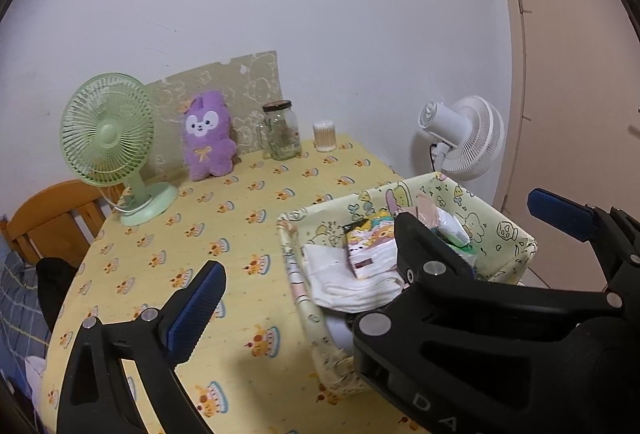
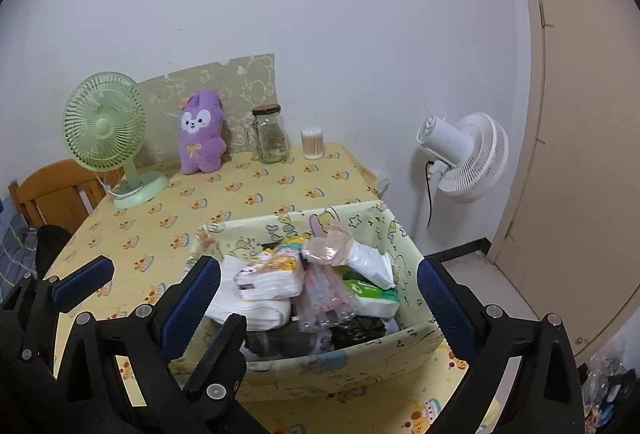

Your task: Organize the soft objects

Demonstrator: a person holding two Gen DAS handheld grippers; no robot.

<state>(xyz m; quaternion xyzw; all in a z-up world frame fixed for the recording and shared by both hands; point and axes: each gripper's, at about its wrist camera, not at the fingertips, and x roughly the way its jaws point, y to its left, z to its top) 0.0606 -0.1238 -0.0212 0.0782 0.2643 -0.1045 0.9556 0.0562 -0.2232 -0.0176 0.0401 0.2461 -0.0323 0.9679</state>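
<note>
A yellow patterned fabric basket (image 2: 352,354) (image 1: 500,230) stands at the table's near right. It holds white tissue packs (image 2: 268,278) (image 1: 352,274), a green-labelled tissue pack (image 2: 372,294), a clear plastic bag (image 2: 324,298) and dark cloth. A purple plush toy (image 1: 208,136) (image 2: 200,140) stands against the back wall. My right gripper (image 2: 320,298) is open and empty, its fingers either side of the basket. My left gripper is open and empty; its right finger is hidden behind the right gripper's body (image 1: 480,322). Its blue-padded finger (image 1: 196,310) is over the tablecloth, left of the basket.
A green desk fan (image 1: 108,142) stands at the back left. A glass jar (image 1: 282,130) and a cotton swab tub (image 1: 325,136) stand by the wall. A white fan (image 2: 464,154) stands beyond the table's right edge. A wooden chair (image 1: 52,218) is at the left.
</note>
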